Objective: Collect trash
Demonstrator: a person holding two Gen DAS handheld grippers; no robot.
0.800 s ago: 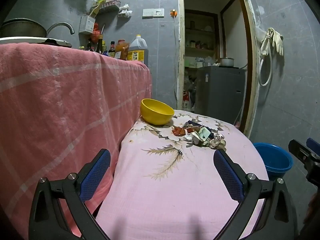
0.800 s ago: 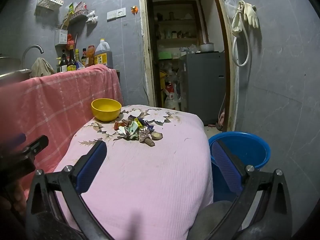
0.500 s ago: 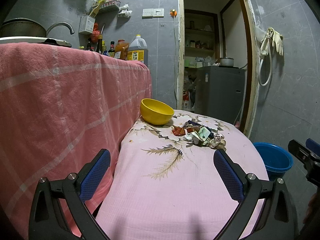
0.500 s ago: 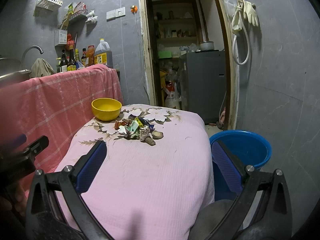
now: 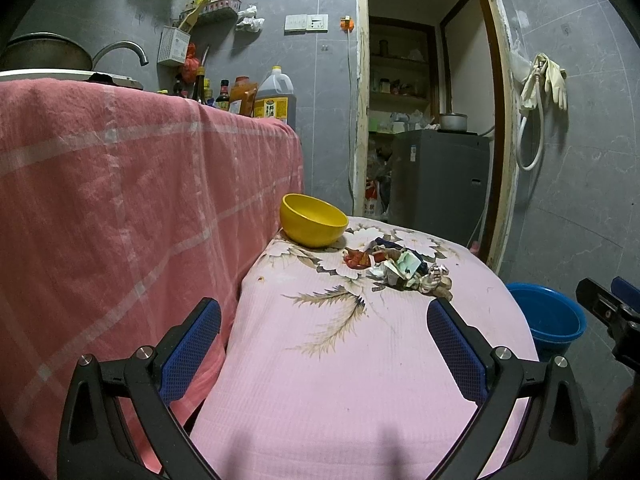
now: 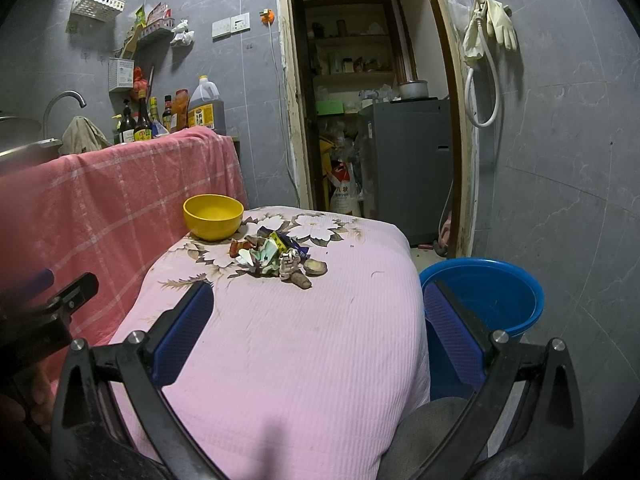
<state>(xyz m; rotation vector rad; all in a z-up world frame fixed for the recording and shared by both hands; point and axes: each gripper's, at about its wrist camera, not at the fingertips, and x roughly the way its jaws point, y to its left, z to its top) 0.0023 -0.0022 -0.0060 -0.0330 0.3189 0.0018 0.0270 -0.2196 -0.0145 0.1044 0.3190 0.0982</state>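
A small pile of trash (image 5: 400, 266), crumpled wrappers and scraps, lies on the pink flowered tablecloth (image 5: 340, 360) beside a yellow bowl (image 5: 312, 226). The pile also shows in the right wrist view (image 6: 276, 258), with the bowl (image 6: 213, 216) to its left. A blue bucket (image 6: 484, 294) stands on the floor right of the table; it shows in the left wrist view (image 5: 548, 318) too. My left gripper (image 5: 324, 332) is open and empty, short of the pile. My right gripper (image 6: 318, 320) is open and empty, over the table's near right part.
A higher counter under a pink checked cloth (image 5: 120, 200) stands left of the table, with bottles (image 6: 168, 114) and a sink tap (image 5: 120, 50) on it. An open doorway (image 6: 360, 100) with a grey cabinet (image 6: 408, 160) lies behind. Gloves (image 6: 488, 24) hang on the right wall.
Both grippers have barely shifted and stay open. Nothing on the table has moved.
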